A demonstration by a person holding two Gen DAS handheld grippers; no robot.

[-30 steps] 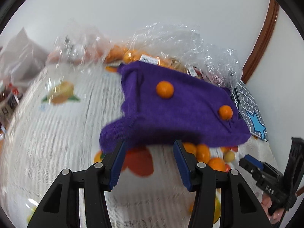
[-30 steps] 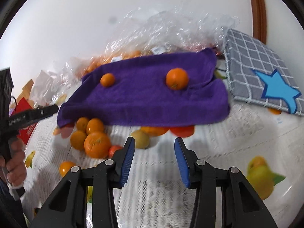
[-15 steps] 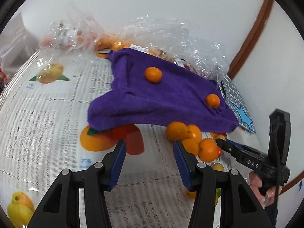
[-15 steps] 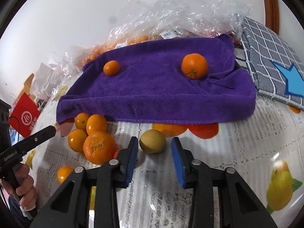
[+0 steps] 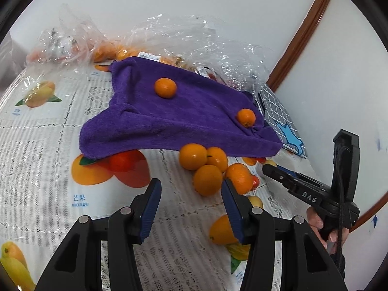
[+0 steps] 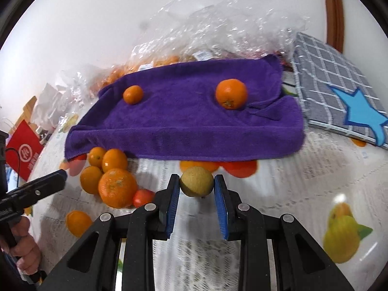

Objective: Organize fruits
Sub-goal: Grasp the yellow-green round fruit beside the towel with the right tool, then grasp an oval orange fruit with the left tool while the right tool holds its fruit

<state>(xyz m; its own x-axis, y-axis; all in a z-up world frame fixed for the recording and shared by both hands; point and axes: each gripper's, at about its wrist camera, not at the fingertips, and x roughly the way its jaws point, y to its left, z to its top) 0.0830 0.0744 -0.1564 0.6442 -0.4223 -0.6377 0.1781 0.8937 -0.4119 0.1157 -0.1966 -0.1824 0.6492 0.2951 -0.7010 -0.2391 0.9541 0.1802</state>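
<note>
A purple towel (image 5: 179,118) (image 6: 194,118) lies on the table with two oranges on it (image 5: 165,87) (image 5: 246,118) (image 6: 231,94) (image 6: 133,94). A cluster of several oranges (image 5: 208,167) (image 6: 110,177) lies in front of the towel. My right gripper (image 6: 197,189) has its blue pads on both sides of a yellow-green round fruit (image 6: 197,181), touching it. My left gripper (image 5: 191,206) is open and empty, just short of the orange cluster. The right gripper also shows in the left wrist view (image 5: 308,194).
Clear plastic bags (image 5: 194,38) with more oranges lie behind the towel. A grey checked cloth with a blue star (image 6: 339,92) lies to the right. A small red fruit (image 6: 143,197) sits by the cluster. A red box (image 6: 23,152) stands at far left. The tablecloth (image 5: 43,160) has printed fruit.
My right gripper moved forward and its pads closed in on the yellow-green fruit. My left gripper drew closer to the orange cluster and stayed open.
</note>
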